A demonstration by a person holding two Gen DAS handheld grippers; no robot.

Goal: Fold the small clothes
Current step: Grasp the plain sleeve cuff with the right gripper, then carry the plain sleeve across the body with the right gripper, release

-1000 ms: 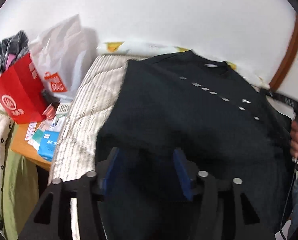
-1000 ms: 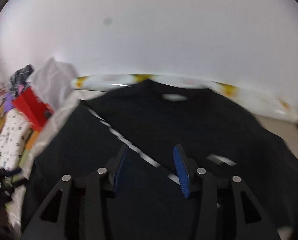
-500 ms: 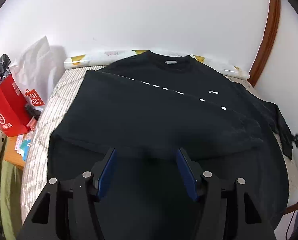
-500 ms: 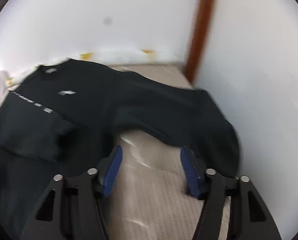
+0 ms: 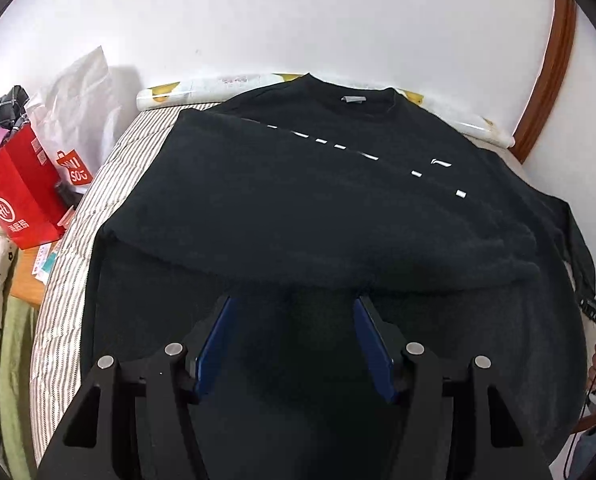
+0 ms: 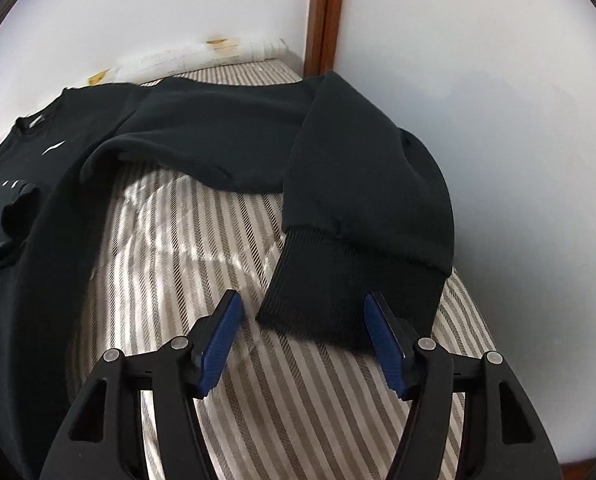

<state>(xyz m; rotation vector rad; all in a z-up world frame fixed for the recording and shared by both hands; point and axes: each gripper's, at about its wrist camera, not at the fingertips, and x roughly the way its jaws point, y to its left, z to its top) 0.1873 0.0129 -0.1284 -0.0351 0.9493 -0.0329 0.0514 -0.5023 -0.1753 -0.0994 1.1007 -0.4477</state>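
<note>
A black sweatshirt (image 5: pixel 317 208) lies spread on a striped mattress (image 5: pixel 110 184), collar toward the far wall, with its left sleeve folded across the chest. My left gripper (image 5: pixel 294 320) is open and empty above the sweatshirt's lower body. In the right wrist view the other sleeve (image 6: pixel 357 168) stretches to the right and bends down toward me, next to the wall. Its ribbed cuff (image 6: pixel 337 292) lies flat on the mattress (image 6: pixel 202 248). My right gripper (image 6: pixel 301 320) is open, with the cuff's end between its blue pads (image 6: pixel 220 340) and apart from them.
A red paper bag (image 5: pixel 18 192) and a white plastic bag (image 5: pixel 78 100) stand left of the mattress. A rolled patterned sheet (image 5: pixel 218 84) lies along the far wall. A wooden door frame (image 6: pixel 323 16) stands in the corner. The white wall (image 6: pixel 497 100) runs close on the right.
My right gripper swung from the sweatshirt's chest to the right and came close to the sleeve cuff. My left gripper drew back a little and steadied. Both stayed open.
</note>
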